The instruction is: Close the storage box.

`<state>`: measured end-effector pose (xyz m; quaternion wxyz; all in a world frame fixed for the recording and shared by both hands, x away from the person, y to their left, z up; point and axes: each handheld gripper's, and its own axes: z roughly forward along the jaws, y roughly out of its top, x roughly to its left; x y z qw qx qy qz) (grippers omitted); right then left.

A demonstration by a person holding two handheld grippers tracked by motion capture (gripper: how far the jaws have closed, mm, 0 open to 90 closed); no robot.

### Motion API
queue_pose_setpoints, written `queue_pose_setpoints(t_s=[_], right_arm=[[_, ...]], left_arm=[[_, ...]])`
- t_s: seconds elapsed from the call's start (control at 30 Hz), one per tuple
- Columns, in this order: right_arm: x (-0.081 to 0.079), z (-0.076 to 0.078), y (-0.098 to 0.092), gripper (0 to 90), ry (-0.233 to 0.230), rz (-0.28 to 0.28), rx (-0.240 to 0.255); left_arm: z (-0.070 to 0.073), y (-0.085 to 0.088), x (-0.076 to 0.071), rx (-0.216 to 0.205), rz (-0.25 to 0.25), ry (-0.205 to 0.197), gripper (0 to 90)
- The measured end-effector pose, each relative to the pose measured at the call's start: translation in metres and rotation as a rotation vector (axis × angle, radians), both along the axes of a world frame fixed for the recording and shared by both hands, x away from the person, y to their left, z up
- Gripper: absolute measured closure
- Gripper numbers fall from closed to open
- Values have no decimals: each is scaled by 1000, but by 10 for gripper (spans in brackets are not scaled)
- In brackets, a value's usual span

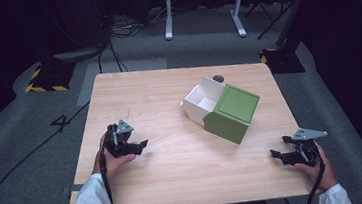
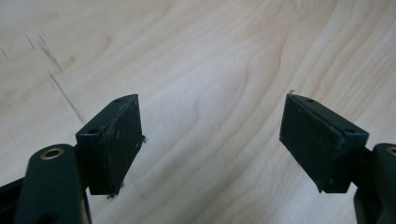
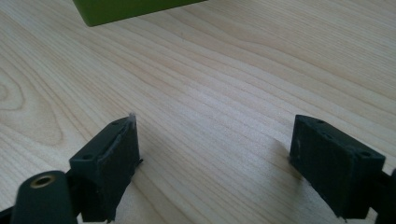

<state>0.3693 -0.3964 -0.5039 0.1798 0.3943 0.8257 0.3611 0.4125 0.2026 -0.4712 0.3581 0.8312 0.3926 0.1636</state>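
A green box (image 1: 233, 113) with a white inner drawer (image 1: 203, 101) pulled out toward the far left lies on the wooden table (image 1: 176, 178), right of centre. My left gripper (image 1: 143, 145) rests low at the table's left side, open, nothing between its pads (image 2: 116, 140). At the right front edge my right gripper (image 1: 276, 153) is also open and holds nothing between its pads (image 3: 114, 158). The green box's lower edge (image 3: 126, 9) shows at the top of the right gripper view, well apart from the jaws.
A dark round hole (image 1: 218, 78) sits in the table behind the drawer. Faint pencil-like scratches (image 2: 56, 79) mark the wood near the left gripper. Cables, a white desk frame (image 1: 205, 4) and yellow-black striped bases (image 1: 46, 77) stand on the grey floor beyond.
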Motion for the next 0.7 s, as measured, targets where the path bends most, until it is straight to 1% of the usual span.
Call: queue_pose_setpoints(t_s=[0.03, 0.07, 0.1, 0.13, 0.17, 0.23, 0.27, 0.3, 0.33, 0.37, 0.4, 0.43, 0.47, 0.5, 0.53, 0.57, 0.6, 0.63, 0.67, 0.7], right_arm=[[0, 0, 0, 158, 0, 0, 0], [0, 0, 0, 158, 0, 0, 0], [0, 0, 0, 158, 0, 0, 0], [0, 0, 0, 158, 0, 0, 0], [0, 0, 0, 158, 0, 0, 0], [0, 0, 0, 158, 0, 0, 0], [0, 0, 0, 158, 0, 0, 0], [0, 0, 0, 158, 0, 0, 0], [0, 0, 0, 158, 0, 0, 0], [0, 0, 0, 158, 0, 0, 0], [0, 0, 0, 158, 0, 0, 0], [0, 0, 0, 158, 0, 0, 0], [0, 0, 0, 158, 0, 0, 0], [0, 0, 0, 158, -1, 0, 0], [0, 0, 0, 158, 0, 0, 0], [0, 0, 0, 158, 0, 0, 0], [0, 0, 0, 158, 0, 0, 0], [0, 0, 0, 158, 0, 0, 0], [0, 0, 0, 158, 0, 0, 0], [0, 0, 0, 158, 0, 0, 0]], left_arm=[[0, 0, 0, 0, 0, 0, 215], [3, -3, 4, -10, -1, -6, 215], [7, -8, 10, -6, 2, -31, 228], [8, -11, 14, -14, 4, -28, 232], [8, -11, 14, -14, 4, -28, 232], [12, -16, 20, -8, 8, -53, 233], [14, -23, 26, -16, 10, -54, 233], [14, -23, 26, -16, 10, -54, 233], [17, -28, 31, -14, 17, -66, 233], [17, -28, 31, -14, 17, -66, 233], [21, -34, 38, -35, 11, -73, 233], [23, -38, 43, -37, 13, -84, 233], [23, -38, 43, -37, 13, -84, 233], [25, -44, 50, -38, 17, -88, 233], [25, -44, 50, -38, 17, -88, 233], [27, -51, 57, -34, 23, -97, 234], [28, -53, 61, -34, 21, -99, 238], [28, -53, 61, -34, 21, -99, 238], [29, -57, 65, -46, 27, -96, 238], [31, -61, 72, -48, 26, -102, 240]])
